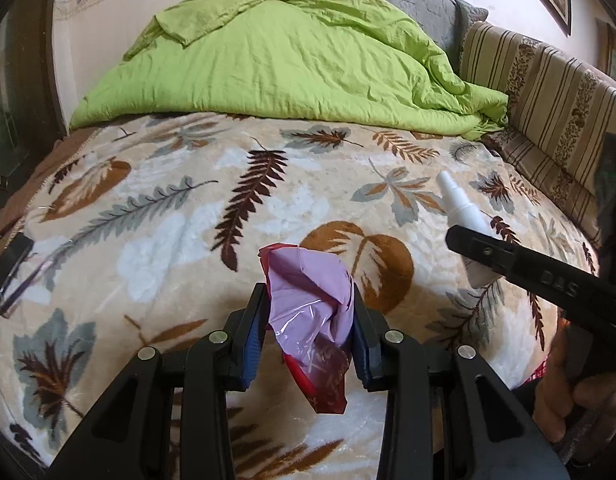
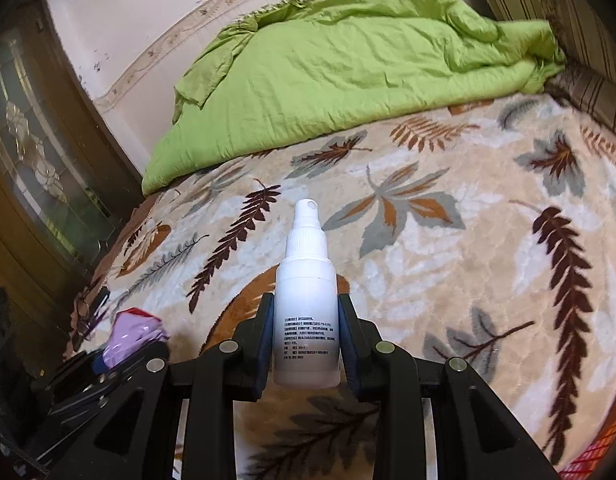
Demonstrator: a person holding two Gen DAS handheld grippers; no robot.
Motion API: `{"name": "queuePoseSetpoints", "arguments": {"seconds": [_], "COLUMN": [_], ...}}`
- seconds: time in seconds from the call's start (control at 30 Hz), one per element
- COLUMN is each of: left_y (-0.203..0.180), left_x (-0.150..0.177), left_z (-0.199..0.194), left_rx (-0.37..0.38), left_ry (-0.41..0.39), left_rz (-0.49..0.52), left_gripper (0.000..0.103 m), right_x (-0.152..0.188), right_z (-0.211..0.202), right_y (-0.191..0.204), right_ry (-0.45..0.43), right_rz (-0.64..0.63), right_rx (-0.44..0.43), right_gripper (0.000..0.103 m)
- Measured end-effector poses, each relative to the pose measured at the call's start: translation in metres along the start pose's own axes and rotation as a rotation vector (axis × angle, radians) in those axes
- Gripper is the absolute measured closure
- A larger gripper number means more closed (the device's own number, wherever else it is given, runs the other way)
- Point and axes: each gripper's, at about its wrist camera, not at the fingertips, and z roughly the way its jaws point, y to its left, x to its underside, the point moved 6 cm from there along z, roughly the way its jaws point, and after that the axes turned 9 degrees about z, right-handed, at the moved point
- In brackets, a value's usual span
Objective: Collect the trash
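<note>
A crumpled purple and red plastic wrapper point(image 1: 311, 312) is pinched between the blue pads of my left gripper point(image 1: 309, 300), held just above the leaf-patterned blanket point(image 1: 188, 216). My right gripper point(image 2: 306, 312) is shut on a small white spray bottle point(image 2: 307, 280), nozzle pointing away from me. In the left wrist view the same spray bottle point(image 1: 459, 204) and the right gripper point(image 1: 471, 240) come in from the right edge. The wrapper point(image 2: 132, 340) and the left gripper show at the lower left of the right wrist view.
A bunched green quilt point(image 1: 292, 64) lies across the far part of the bed. Striped cushions point(image 1: 547, 104) line the right side. A dark wooden door with glass panels point(image 2: 32, 168) stands to the left. A person's hand point(image 1: 567, 400) holds the right gripper's handle.
</note>
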Motion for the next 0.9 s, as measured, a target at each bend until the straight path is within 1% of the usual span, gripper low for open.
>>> {"name": "queuePoseSetpoints", "arguments": {"seconds": [0.13,0.3,0.53,0.9], "left_y": [0.001,-0.002,-0.011,-0.017], "left_x": [0.001,0.001,-0.005,-0.008], "left_z": [-0.005,-0.008,-0.017,-0.018], "left_rx": [-0.010,0.001,0.009,0.015], "left_ry": [0.001,0.003,-0.016,-0.018], "left_rz": [-0.004,0.001,0.020,0.027], "left_gripper": [0.067,0.067,0.067,0.067], "right_x": [0.001,0.001,0.000,-0.002], "right_z": [0.003,-0.005,-0.011,-0.016], "right_y": [0.003,0.003,-0.002,-0.005], "right_ry": [0.007,-0.011,-0.023,-0.033], "right_rz": [-0.002,-0.012,0.000,0.005], "right_rx": [-0.009,-0.010,-0.008,-0.012], "right_gripper": [0.071,0.071,0.071,0.071]}}
